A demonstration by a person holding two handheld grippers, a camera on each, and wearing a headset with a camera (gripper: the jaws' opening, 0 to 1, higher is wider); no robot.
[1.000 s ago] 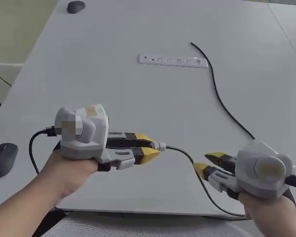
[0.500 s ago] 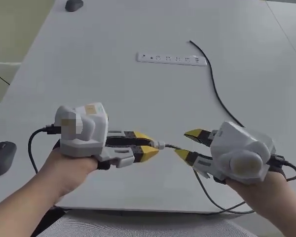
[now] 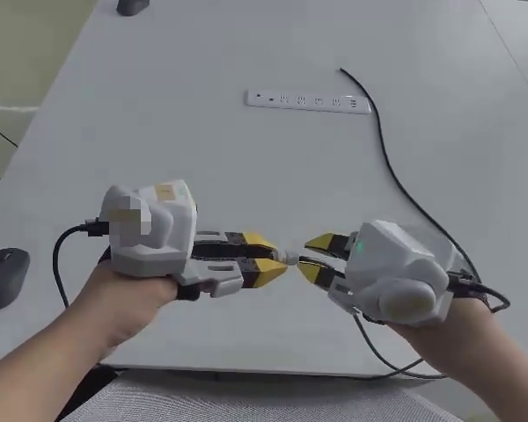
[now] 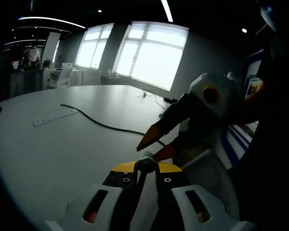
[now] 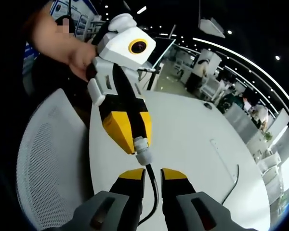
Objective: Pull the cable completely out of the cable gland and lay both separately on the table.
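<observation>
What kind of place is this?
Probably an open-plan office: a big white table with a power strip and computer mouse on it, and large windows behind.

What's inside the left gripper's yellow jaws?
The white cable gland, its tip poking out, with the black cable running between the jaws of the open right gripper. The gland's rear part is hidden within the left gripper.

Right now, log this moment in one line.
left gripper: shut on cable gland | right gripper: open, jaws straddling cable | cable: not yet pulled out
</observation>
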